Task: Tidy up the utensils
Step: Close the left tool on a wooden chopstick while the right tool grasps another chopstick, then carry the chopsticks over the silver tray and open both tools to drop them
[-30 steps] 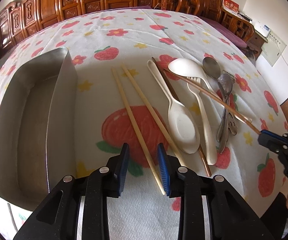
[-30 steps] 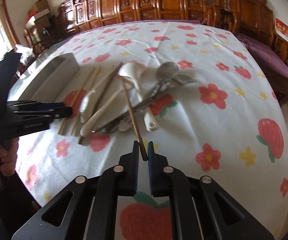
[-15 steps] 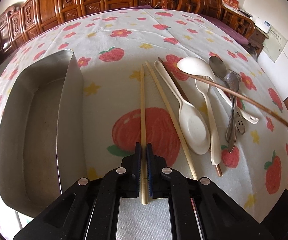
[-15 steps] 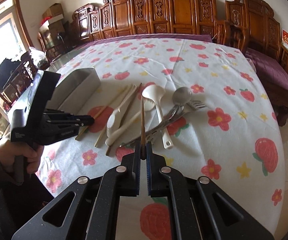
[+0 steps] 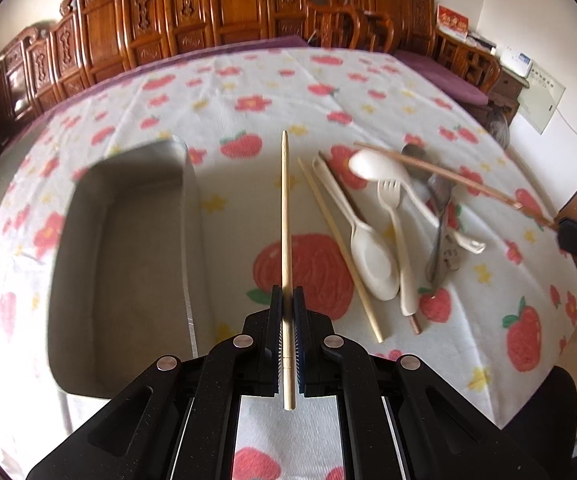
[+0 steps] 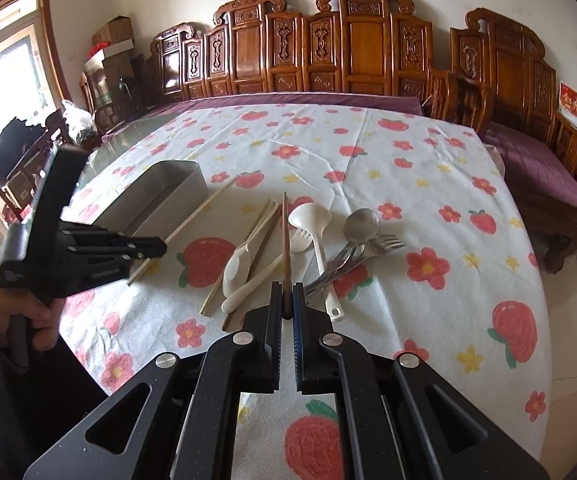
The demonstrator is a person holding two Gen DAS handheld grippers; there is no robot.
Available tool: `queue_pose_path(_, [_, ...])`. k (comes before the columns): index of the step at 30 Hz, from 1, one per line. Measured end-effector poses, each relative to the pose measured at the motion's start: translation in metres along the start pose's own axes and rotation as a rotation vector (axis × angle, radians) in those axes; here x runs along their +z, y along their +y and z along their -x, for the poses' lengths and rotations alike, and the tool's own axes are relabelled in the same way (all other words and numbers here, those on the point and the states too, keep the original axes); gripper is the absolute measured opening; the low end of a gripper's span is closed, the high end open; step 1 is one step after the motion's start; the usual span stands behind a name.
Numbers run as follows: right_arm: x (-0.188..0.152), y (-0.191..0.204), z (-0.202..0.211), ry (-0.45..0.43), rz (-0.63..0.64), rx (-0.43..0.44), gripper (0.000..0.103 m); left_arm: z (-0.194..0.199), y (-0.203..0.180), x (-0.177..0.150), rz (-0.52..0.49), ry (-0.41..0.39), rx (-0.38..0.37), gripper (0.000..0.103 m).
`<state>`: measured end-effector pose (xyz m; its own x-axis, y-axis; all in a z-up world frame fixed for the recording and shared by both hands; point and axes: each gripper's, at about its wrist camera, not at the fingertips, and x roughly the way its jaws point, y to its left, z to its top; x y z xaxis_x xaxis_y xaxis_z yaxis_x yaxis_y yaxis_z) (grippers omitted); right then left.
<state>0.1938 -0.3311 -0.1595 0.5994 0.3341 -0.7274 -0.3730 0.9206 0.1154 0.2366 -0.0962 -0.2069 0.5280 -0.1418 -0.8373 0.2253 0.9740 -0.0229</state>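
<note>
My left gripper is shut on a light bamboo chopstick and holds it above the cloth, just right of the steel tray. My right gripper is shut on a dark brown chopstick, lifted over the utensil pile. On the cloth lie a second bamboo chopstick, a cream spoon, a cream fork, a cream ladle and metal cutlery. The left gripper also shows in the right wrist view, with its chopstick pointing over the tray's corner.
The round table wears a white cloth with strawberries and flowers. Carved wooden chairs ring the far side. The table's edge runs close on the right. A hand holds the left gripper at the table's left edge.
The left gripper closed on the bamboo chopstick and lifted it off the cloth. The right gripper lifted the dark chopstick higher above the pile.
</note>
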Motion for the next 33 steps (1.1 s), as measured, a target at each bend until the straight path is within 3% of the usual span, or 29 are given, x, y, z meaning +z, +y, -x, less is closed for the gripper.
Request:
queue_pose_path(14, [0.006,0.025,0.001,-0.022,0.042,-0.060,0.006,0.052,0.023,0.010,-0.020,-0.097,-0.006,0.004])
queue_pose_path(24, [0.021,0.041,-0.010,-0.009,0.079,-0.077,0.006,0.053,0.083,0.007,-0.016,-0.045,0.022,0.004])
queue_pose_path(33, [0.034,0.068,-0.017,-0.017,0.101,-0.044,0.006,0.017,0.114,-0.002,0.036,0.040,0.028,0.004])
